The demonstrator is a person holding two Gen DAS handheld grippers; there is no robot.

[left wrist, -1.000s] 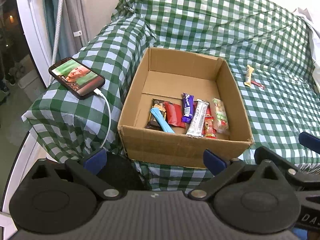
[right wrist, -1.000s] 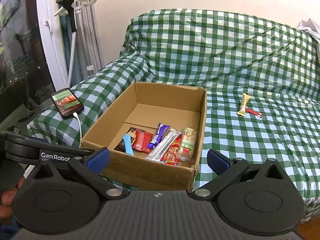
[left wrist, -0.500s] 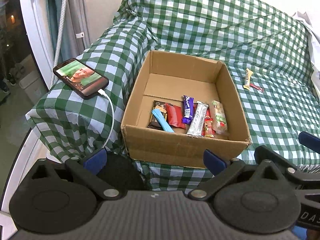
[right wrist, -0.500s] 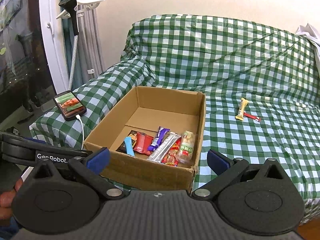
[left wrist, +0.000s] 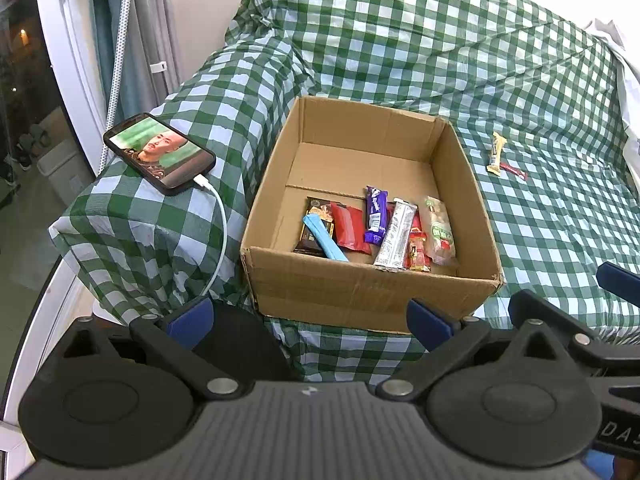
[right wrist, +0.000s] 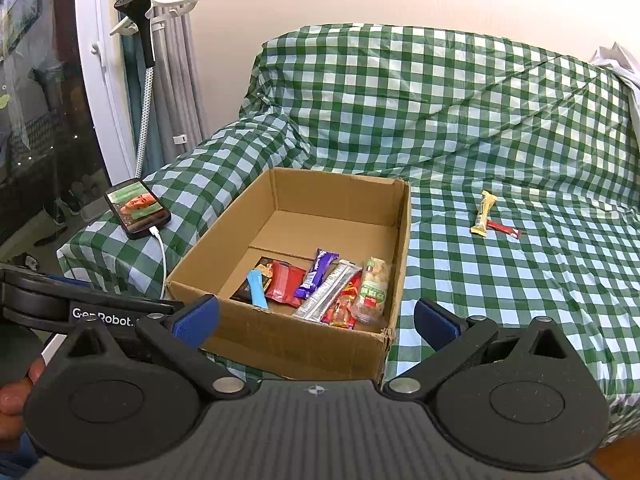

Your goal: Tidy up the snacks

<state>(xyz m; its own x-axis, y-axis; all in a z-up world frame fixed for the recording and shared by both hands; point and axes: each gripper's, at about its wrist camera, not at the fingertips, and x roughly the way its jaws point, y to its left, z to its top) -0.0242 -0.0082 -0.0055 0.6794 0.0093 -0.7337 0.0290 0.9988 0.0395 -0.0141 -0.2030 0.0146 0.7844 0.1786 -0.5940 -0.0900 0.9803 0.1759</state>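
Note:
An open cardboard box [left wrist: 360,292] [right wrist: 288,344] stands on a green checked sofa. Several snacks lie along its near wall: a blue stick [left wrist: 324,238], a red pack [left wrist: 351,227], a purple bar [left wrist: 376,214], a silver bar [left wrist: 396,232] and a nut pack [left wrist: 440,230]. A yellow bar [left wrist: 496,152] [right wrist: 483,212] and a small red stick [right wrist: 503,229] lie on the seat to the right of the box. My left gripper [left wrist: 310,318] and right gripper [right wrist: 316,320] are both open and empty, held in front of the box.
A phone [left wrist: 160,154] [right wrist: 137,208] with a white cable lies on the sofa arm left of the box. A curtain, a window frame and a garment steamer [right wrist: 140,12] stand at the far left. The sofa back rises behind the box.
Both grippers have drawn back slightly and tilted, so the box sits a little farther away in both views. Nothing was picked up or released.

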